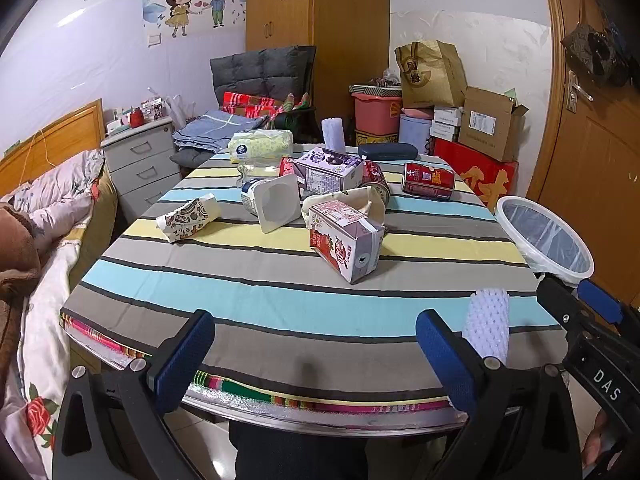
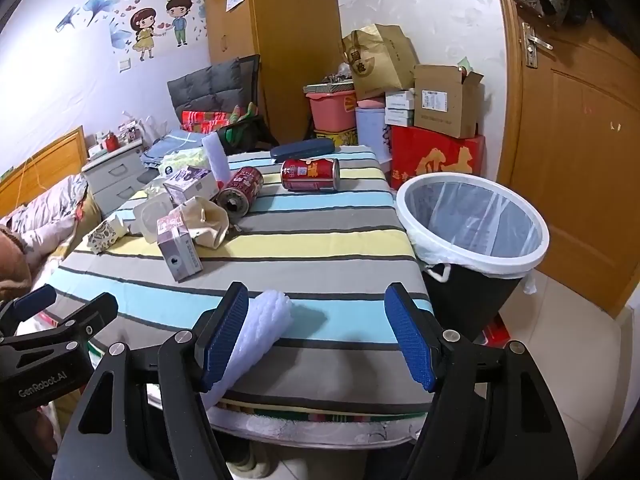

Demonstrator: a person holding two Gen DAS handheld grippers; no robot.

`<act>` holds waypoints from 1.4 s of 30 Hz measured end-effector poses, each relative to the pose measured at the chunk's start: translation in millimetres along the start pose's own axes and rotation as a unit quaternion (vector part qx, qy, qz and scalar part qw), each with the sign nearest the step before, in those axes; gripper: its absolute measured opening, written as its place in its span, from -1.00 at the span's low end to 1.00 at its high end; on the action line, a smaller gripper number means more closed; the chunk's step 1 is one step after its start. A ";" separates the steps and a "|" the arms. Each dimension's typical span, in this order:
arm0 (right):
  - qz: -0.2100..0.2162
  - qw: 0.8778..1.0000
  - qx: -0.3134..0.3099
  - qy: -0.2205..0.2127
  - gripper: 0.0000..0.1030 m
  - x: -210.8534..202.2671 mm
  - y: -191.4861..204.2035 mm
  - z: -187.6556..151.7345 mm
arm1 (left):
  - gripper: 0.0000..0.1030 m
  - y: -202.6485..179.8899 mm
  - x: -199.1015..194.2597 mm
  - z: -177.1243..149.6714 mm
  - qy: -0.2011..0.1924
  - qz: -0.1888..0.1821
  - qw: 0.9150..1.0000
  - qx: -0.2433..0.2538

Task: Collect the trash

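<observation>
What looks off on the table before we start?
Two red drink cans and the red-and-white milk carton lie tipped on their sides on the striped tablecloth. No spill visible. The white-rimmed black bin stands upright.

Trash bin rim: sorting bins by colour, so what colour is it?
White rim, over a black body; clearest in the right wrist view.

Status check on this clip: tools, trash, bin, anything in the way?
Left tool and right tool open, empty. Cartons, red cans still on striped table. White-rimmed lined bin beside the table, unobstructed. White foam roll lies by right tool.
</observation>
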State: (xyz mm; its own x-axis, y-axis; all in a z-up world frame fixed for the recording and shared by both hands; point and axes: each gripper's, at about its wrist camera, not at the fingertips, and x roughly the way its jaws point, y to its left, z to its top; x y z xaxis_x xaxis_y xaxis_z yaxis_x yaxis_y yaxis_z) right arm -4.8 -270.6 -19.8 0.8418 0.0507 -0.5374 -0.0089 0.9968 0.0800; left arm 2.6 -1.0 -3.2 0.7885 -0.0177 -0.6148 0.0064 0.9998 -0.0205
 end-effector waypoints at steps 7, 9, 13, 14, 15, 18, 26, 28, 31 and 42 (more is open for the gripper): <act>-0.003 1.000 -0.002 -0.003 0.40 -1.9 -0.6 0.7 | 0.97 -0.6 -0.1 0.0 0.000 0.001 1.000 0.000; -0.005 1.000 -0.002 -0.003 0.40 -2.2 -0.1 0.2 | 0.97 -1.0 0.0 0.4 0.000 0.001 1.000 0.001; -0.006 1.000 -0.003 -0.005 0.40 -3.9 -0.1 0.5 | 0.97 -0.6 -0.9 1.0 0.000 -0.001 1.000 -0.001; -0.007 1.000 -0.002 -0.006 0.40 -4.2 -0.5 0.7 | 0.97 -0.8 -1.1 1.2 0.000 -0.001 1.000 -0.001; -0.008 1.000 -0.002 -0.006 0.40 -4.2 -0.5 1.3 | 0.97 -1.0 -0.9 1.5 -0.001 0.000 1.000 0.000; -0.013 1.000 -0.002 -0.007 0.40 -4.4 -1.4 1.7 | 0.97 -0.8 -0.9 1.4 -0.001 -0.001 1.000 0.000; -0.015 1.000 -0.004 -0.010 0.40 -5.4 -0.3 2.0 | 0.97 -2.4 -2.6 1.7 -0.003 -0.001 1.000 -0.001; -0.016 1.000 -0.004 -0.010 0.40 -5.3 -0.4 1.8 | 0.97 -3.3 -2.5 2.4 -0.003 -0.001 1.000 0.000; -0.017 1.000 -0.004 -0.012 0.40 -5.7 -1.0 2.5 | 0.97 -3.0 -3.4 2.0 -0.003 -0.001 1.000 0.000; -0.020 1.000 -0.003 -0.014 0.40 -5.7 -0.8 2.2 | 0.97 -4.3 -4.3 2.3 -0.003 -0.001 1.000 0.000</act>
State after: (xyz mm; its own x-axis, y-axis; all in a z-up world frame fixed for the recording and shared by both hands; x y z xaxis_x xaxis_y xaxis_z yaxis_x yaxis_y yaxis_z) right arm -8.4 -271.9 -15.0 0.8563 0.0100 -0.5164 0.0209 0.9983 0.0540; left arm 0.6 -5.2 1.4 0.7925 -0.0189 -0.6096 0.0069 0.9997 -0.0219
